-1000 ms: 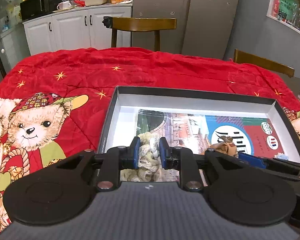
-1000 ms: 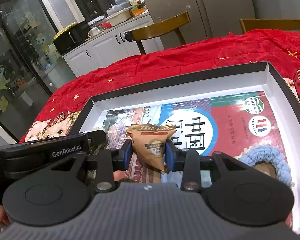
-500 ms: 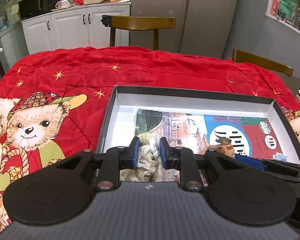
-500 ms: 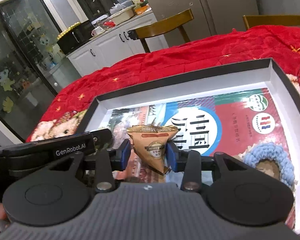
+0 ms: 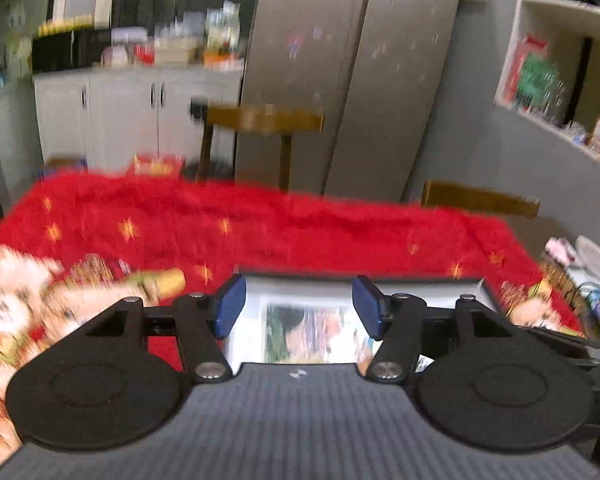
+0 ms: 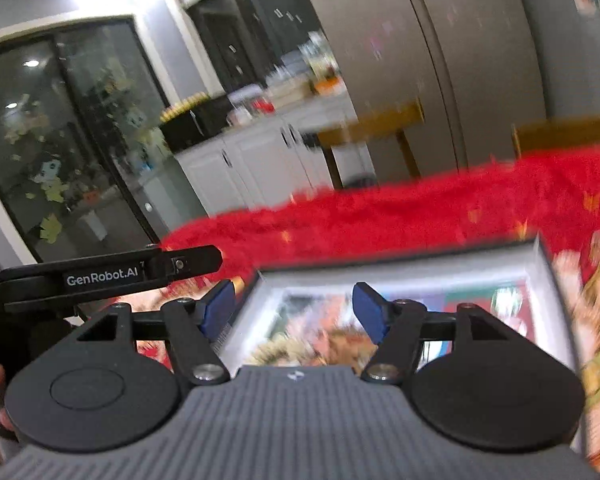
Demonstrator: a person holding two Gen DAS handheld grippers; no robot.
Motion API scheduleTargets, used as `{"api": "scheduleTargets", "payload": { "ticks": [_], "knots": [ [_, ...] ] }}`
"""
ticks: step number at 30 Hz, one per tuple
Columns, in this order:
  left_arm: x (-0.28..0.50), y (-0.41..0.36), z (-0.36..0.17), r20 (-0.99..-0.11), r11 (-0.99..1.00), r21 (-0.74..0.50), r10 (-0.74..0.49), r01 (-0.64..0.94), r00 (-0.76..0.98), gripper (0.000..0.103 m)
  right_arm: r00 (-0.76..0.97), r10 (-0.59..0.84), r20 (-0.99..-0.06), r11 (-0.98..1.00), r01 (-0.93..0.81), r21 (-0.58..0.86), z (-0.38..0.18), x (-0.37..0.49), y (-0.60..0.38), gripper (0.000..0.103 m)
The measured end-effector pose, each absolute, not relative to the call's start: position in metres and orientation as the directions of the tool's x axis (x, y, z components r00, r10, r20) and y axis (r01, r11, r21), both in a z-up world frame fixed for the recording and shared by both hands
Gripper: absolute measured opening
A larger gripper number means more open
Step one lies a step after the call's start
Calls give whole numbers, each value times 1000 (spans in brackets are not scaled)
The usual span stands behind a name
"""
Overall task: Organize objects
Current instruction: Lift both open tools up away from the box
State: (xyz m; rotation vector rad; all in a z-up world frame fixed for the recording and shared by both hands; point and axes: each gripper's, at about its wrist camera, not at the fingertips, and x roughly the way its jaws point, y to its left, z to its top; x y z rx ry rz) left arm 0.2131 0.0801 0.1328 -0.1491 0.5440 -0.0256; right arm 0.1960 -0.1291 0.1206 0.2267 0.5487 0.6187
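Box (image 5: pixel 478 285) on the red blanket (image 5: pixel 300 232) sits under my left gripper (image 5: pixel 299 306) and right gripper (image 6: pixel 295 307); both jaws are opening, empty, so I'd lift straight clear.

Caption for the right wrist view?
Right claw, jaws opening and empty, above the open box on the red blanket.

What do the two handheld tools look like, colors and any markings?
Both match: the left tool and right tool have blue fingertip pads on black linkage arms, two round black discs and a ribbed grey body. White "GenRobot.AI" lettering marks the left tool's side.
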Motion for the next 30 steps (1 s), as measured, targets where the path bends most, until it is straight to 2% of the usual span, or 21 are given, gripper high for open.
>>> {"api": "scheduleTargets", "payload": {
  "ticks": [4, 8, 13, 16, 22, 26, 30],
  "knots": [
    [174, 76, 168, -379, 994, -109, -25, -18, 925, 72, 768, 554, -322, 832, -494, 254, 162, 157, -139, 83],
    [139, 76, 197, -288, 994, -108, -8, -24, 958, 74, 793, 561, -235, 825, -515, 231, 190, 121, -158, 87],
    [104, 77, 221, -251, 988, -153, -24, -15, 968, 74, 831, 526, -180, 849, -499, 175, 210, 84, -181, 88],
    [85, 74, 230, -235, 983, -174, -101, 61, 967, 74, 862, 491, -126, 867, -469, 168, 214, 65, -199, 95],
    [43, 52, 237, -201, 971, -213, -153, 109, 968, 74, 864, 486, -130, 865, -454, 216, 196, 48, -223, 99],
    [6, 29, 230, -139, 989, -103, -123, 110, 983, 75, 890, 396, -225, 891, -313, 327, 168, 37, -227, 99],
    [-26, 27, 190, -139, 995, 0, -99, 100, 985, 75, 845, 472, -250, 839, -344, 422, 137, 31, -226, 99]
  ]
}}
